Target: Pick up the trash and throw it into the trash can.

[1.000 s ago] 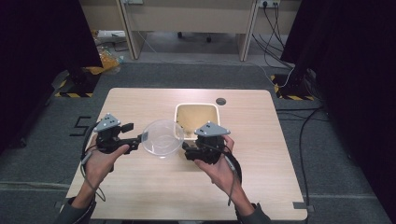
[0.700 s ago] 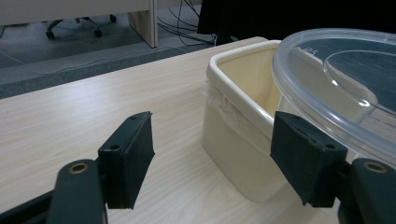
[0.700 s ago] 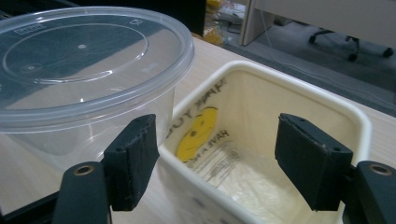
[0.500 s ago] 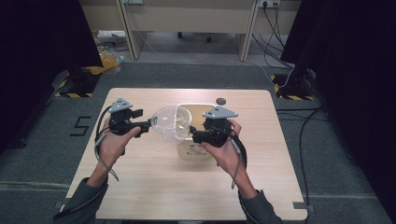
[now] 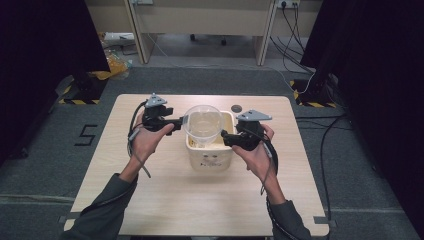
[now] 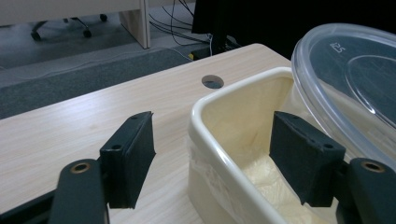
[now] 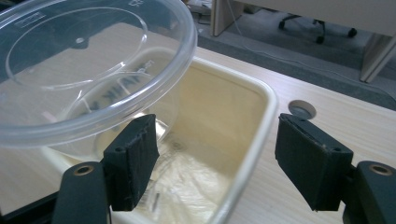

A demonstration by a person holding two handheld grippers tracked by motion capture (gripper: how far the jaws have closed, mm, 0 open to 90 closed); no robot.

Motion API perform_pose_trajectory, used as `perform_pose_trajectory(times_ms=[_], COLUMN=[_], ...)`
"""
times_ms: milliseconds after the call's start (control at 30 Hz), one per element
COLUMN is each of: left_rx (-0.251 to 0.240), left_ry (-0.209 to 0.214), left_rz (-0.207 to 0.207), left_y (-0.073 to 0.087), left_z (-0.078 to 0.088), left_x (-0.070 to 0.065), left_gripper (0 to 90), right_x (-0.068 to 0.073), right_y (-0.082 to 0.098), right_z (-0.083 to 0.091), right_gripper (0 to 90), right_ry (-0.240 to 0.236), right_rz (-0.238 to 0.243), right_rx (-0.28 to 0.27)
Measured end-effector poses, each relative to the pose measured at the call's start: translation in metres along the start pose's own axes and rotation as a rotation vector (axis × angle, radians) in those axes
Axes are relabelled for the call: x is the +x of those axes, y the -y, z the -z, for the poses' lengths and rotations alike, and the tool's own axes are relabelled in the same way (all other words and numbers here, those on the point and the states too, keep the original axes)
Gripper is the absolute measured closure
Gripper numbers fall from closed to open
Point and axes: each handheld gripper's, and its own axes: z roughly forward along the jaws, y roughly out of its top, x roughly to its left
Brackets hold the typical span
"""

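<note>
A clear round plastic bowl (image 5: 202, 122) sits tilted in the mouth of a cream rectangular tub (image 5: 210, 159) at the table's middle. My left gripper (image 5: 178, 121) is at the tub's left side, open. In the left gripper view its jaws straddle the tub's wall (image 6: 233, 107), and the bowl (image 6: 355, 79) leans above the right jaw. My right gripper (image 5: 226, 136) is at the tub's right side, also open. Its jaws straddle the opposite wall (image 7: 254, 135), with the bowl (image 7: 88, 60) over the left jaw. I cannot tell whether either jaw touches the bowl.
The wooden table (image 5: 150, 200) has bare room in front and to both sides of the tub. A round cable hole (image 5: 236, 108) lies just behind the tub. Grey carpet, desk legs and cables lie beyond the far edge.
The left gripper carried the bowl right and away from the person, over the tub, and its jaws now stand open. The right gripper moved up to the tub's right side.
</note>
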Motion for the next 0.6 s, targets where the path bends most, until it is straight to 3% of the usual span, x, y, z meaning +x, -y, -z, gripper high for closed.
perform_pose_trajectory(times_ms=[267, 600], left_rx=[0.037, 0.081], left_ry=[0.006, 0.000], left_rz=[0.005, -0.006], left_y=[0.003, 0.008], left_z=[-0.025, -0.036], left_x=[-0.002, -0.002], left_gripper=[27.7, 25.6], right_x=[-0.019, -0.031], right_y=[0.008, 0.016], right_z=[-0.011, -0.017], right_gripper=[29.5, 26.6], right_ry=[0.031, 0.042], right_rz=[-0.028, -0.041], right_rx=[0.017, 0.049])
